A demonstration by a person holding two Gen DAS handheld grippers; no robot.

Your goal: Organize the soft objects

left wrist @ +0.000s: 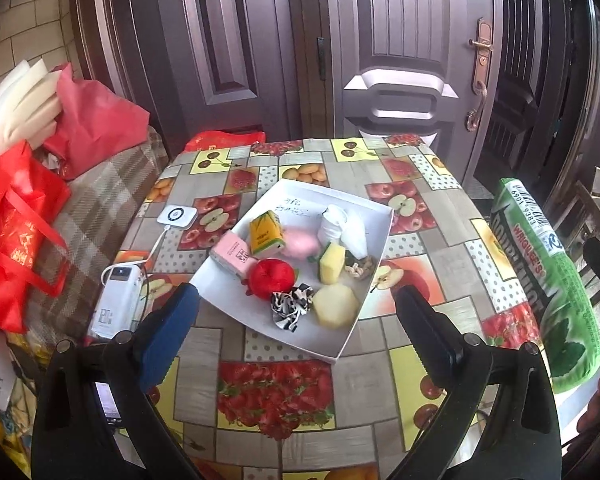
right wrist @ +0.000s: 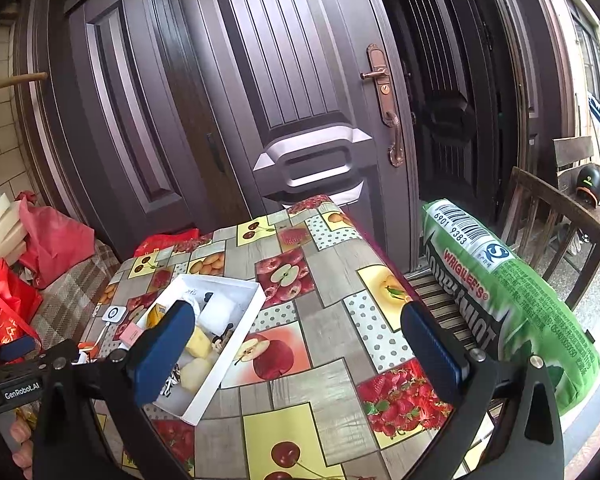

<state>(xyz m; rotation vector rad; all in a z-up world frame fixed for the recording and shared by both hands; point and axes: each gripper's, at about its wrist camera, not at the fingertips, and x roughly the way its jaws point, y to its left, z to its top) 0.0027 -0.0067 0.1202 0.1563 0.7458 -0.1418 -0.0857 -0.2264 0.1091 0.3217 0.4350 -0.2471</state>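
A white tray [left wrist: 374,216] sits mid-table on the fruit-print cloth. In it lie a yellow carton-shaped toy [left wrist: 265,234], a pink pack [left wrist: 233,257], a pink puff [left wrist: 302,242], a red ball [left wrist: 270,276], a zebra scrunchie [left wrist: 291,305], a yellow hexagon sponge [left wrist: 335,305], a yellow-green sponge [left wrist: 332,262] and a white cloth [left wrist: 340,228]. My left gripper [left wrist: 296,304] hovers open over the tray's near edge, holding nothing. My right gripper [right wrist: 296,316] is open and empty above the table, right of the tray [right wrist: 244,300]. A green Doublemint pillow [right wrist: 512,300] rests at the table's right side.
A power bank [left wrist: 116,304] and a small white device [left wrist: 177,215] joined by a cable lie left of the tray. Red bags [left wrist: 16,220] and white foam pieces [left wrist: 18,106] pile on the left. Dark doors stand behind; a wooden chair [right wrist: 548,216] is at the right.
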